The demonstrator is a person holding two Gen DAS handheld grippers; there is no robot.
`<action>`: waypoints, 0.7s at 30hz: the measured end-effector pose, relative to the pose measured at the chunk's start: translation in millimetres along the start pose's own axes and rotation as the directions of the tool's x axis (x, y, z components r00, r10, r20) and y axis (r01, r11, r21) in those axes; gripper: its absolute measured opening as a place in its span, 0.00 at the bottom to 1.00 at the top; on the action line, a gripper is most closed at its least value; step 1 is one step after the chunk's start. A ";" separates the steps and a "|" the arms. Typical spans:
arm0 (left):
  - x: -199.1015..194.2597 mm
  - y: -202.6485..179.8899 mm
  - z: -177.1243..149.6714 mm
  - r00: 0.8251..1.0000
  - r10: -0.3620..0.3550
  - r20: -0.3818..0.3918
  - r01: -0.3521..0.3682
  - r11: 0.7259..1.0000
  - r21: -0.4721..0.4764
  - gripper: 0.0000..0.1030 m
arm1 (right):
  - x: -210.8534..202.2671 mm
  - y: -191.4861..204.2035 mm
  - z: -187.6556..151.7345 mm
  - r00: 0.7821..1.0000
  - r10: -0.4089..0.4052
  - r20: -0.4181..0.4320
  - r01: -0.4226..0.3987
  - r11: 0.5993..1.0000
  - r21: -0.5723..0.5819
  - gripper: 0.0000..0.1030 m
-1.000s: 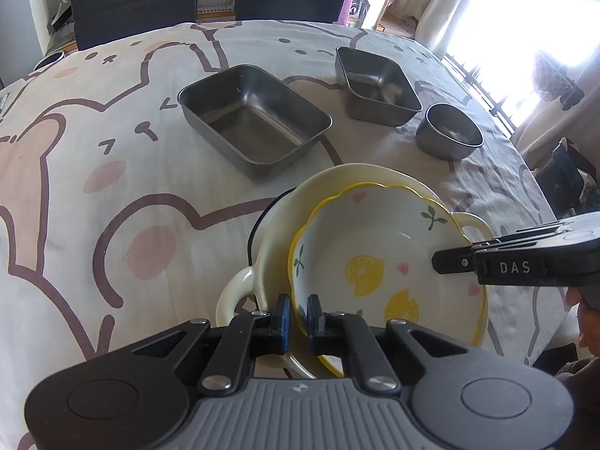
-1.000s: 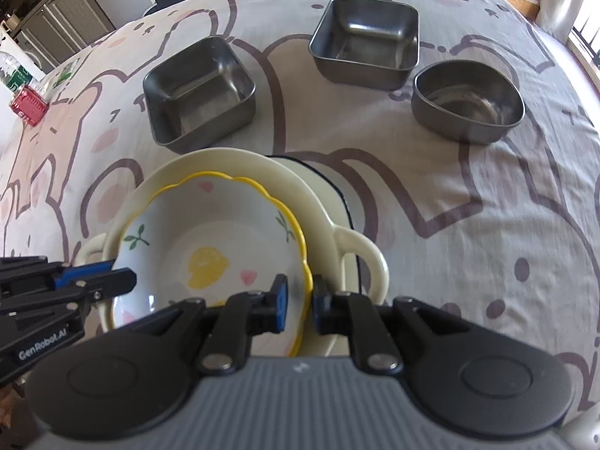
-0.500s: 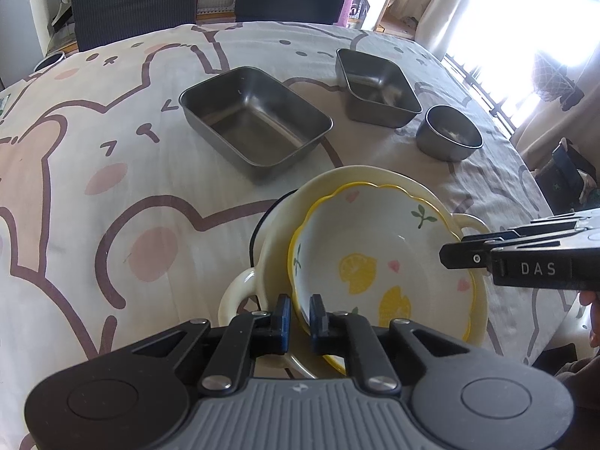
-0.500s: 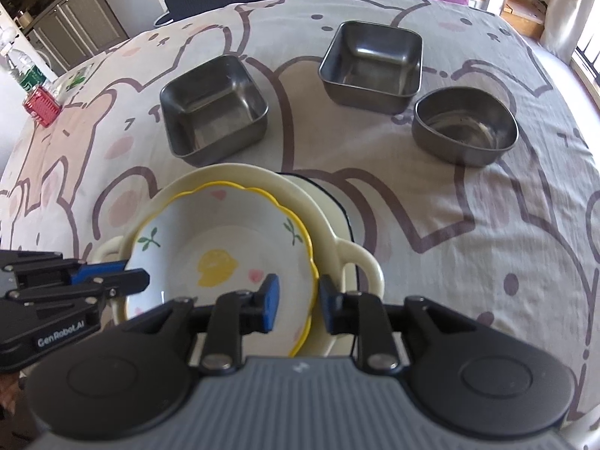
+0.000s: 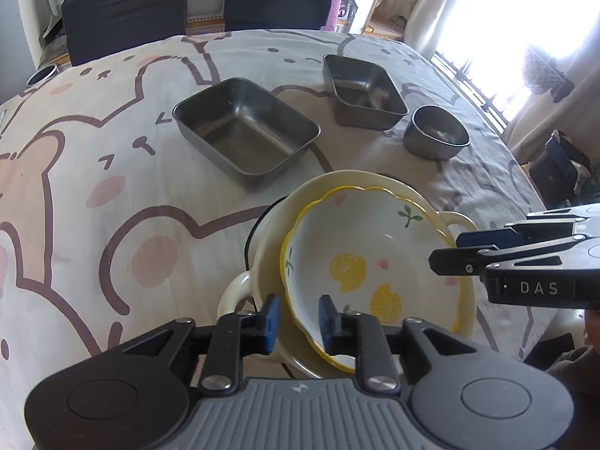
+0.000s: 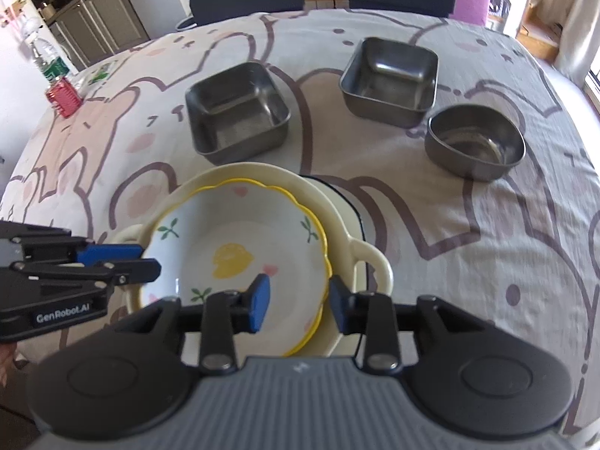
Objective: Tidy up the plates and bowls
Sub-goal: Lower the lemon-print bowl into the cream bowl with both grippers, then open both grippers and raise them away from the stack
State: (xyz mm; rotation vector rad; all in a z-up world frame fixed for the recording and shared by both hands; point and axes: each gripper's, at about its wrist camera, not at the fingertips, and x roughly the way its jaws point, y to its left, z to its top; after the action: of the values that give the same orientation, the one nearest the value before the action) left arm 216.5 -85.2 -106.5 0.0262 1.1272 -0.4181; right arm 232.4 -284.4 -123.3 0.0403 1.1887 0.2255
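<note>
- Left gripper (image 5: 296, 320), in the left wrist view, stands spread — its jaws have just been opening, and the near rim of the white scalloped ceramic bowl with yellow edge and lemon print (image 5: 369, 262) sits between the blue pads, which no longer press it.
- That bowl rests nested in the cream two-handled ceramic dish (image 5: 262, 258), near three stainless-steel containers (image 5: 245, 133) on the bear-print tablecloth (image 5: 93, 195).
- Right gripper (image 6: 298, 298), in the right wrist view, is likewise parted, jaws just opening, straddling the bowl's opposite rim without pinching.
- To finish the release well, I judge both grippers should lift straight up and away together — neither pad catching the scalloped edge — so the bowl stays seated.
</note>
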 end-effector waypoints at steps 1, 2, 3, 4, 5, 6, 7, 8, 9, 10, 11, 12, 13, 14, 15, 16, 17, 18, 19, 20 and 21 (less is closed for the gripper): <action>-2.3 -0.2 0.3 1.000 -0.001 0.004 0.001 1.000 0.006 0.33 | -1.8 0.2 -0.1 1.000 0.001 0.005 -0.001 1.000 -0.004 0.44; -5.0 -0.2 0.5 1.000 0.000 0.012 0.000 1.000 0.012 0.40 | -3.8 0.7 -0.7 1.000 0.000 0.011 0.000 1.000 -0.008 0.45; -8.8 0.0 1.0 1.000 0.001 0.024 -0.001 1.000 0.017 0.48 | -6.5 0.8 -1.5 1.000 -0.001 0.020 0.001 1.000 -0.011 0.45; -12.9 1.0 1.8 0.999 0.002 0.039 -0.002 1.000 0.018 0.52 | -9.4 0.9 -2.0 1.000 0.000 0.030 0.001 1.000 -0.014 0.47; -17.0 2.1 2.7 0.998 0.003 0.056 -0.004 1.000 0.016 0.61 | -12.1 0.8 -1.8 0.999 0.001 0.040 -0.001 1.000 -0.015 0.51; -21.9 4.1 4.7 0.997 0.008 0.081 -0.008 1.000 0.010 0.74 | -15.3 0.2 -1.3 0.999 0.001 0.051 -0.001 1.000 -0.014 0.54; -26.2 6.3 6.3 0.994 0.016 0.108 -0.016 1.000 0.001 0.79 | -19.2 -0.8 -0.7 0.998 0.000 0.069 0.001 1.000 -0.008 0.59; -30.6 8.2 8.5 0.990 0.029 0.137 -0.028 1.000 -0.007 0.89 | -23.1 -2.0 0.4 0.996 0.000 0.087 0.000 1.000 -0.001 0.63; -35.0 10.3 11.3 0.986 0.044 0.162 -0.043 0.999 -0.010 0.96 | -27.5 -3.1 1.7 0.994 0.001 0.109 -0.002 1.000 0.010 0.65; -38.2 12.3 14.0 0.981 0.061 0.183 -0.060 0.998 -0.009 0.98 | -31.6 -4.6 3.3 0.991 0.002 0.135 -0.006 1.000 0.026 0.73; -40.6 14.7 17.1 0.977 0.076 0.200 -0.076 0.997 -0.010 1.00 | -35.2 -5.0 4.2 0.986 0.003 0.166 -0.010 0.999 0.039 0.81; -42.2 17.7 20.4 0.972 0.091 0.215 -0.091 0.996 -0.014 1.00 | -39.6 -5.6 5.8 0.978 0.006 0.208 -0.015 0.999 0.044 0.85; -43.5 21.1 23.9 0.967 0.108 0.229 -0.106 0.994 -0.024 1.00 | -43.9 -5.2 6.8 0.968 0.005 0.252 -0.017 0.999 0.043 0.90; -44.1 24.9 27.6 0.963 0.122 0.239 -0.117 0.993 -0.036 1.00 | -47.4 -3.9 7.6 0.957 0.001 0.289 -0.014 0.999 0.043 0.93; -44.0 28.6 31.3 0.960 0.131 0.246 -0.124 0.991 -0.047 1.00 | -49.6 -2.8 9.0 0.948 -0.004 0.317 -0.011 0.999 0.046 0.94; -43.9 33.2 36.6 0.957 0.138 0.254 -0.128 0.990 -0.057 1.00 | -50.8 -2.1 11.4 0.942 -0.006 0.336 -0.012 0.999 0.053 0.97; -43.3 36.7 41.6 0.953 0.147 0.263 -0.134 0.989 -0.067 1.00 | -50.4 -2.2 14.2 0.939 -0.005 0.344 -0.019 0.998 0.067 1.00; -42.4 40.2 46.8 0.948 0.160 0.275 -0.144 0.987 -0.075 1.00 | -48.8 -3.1 19.4 0.939 0.003 0.344 -0.032 0.996 0.079 1.00; -41.6 43.9 51.7 0.941 0.175 0.289 -0.158 0.984 -0.081 1.00 | -46.0 -2.5 24.2 0.942 0.012 0.337 -0.046 0.995 0.091 1.00; -40.2 47.0 56.4 0.933 0.193 0.305 -0.175 0.981 -0.085 1.00 | -42.8 -1.9 28.9 0.943 0.019 0.332 -0.057 0.993 0.105 1.00; -38.0 49.6 61.7 0.923 0.213 0.321 -0.195 0.977 -0.088 1.00 | -39.0 -1.0 33.2 0.945 0.023 0.327 -0.067 0.990 0.125 1.00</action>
State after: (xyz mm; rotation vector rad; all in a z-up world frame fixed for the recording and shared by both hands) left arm 273.2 -41.7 -55.4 0.0255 0.7949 -0.1945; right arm 249.4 -290.1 -75.3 0.2159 0.8721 0.1703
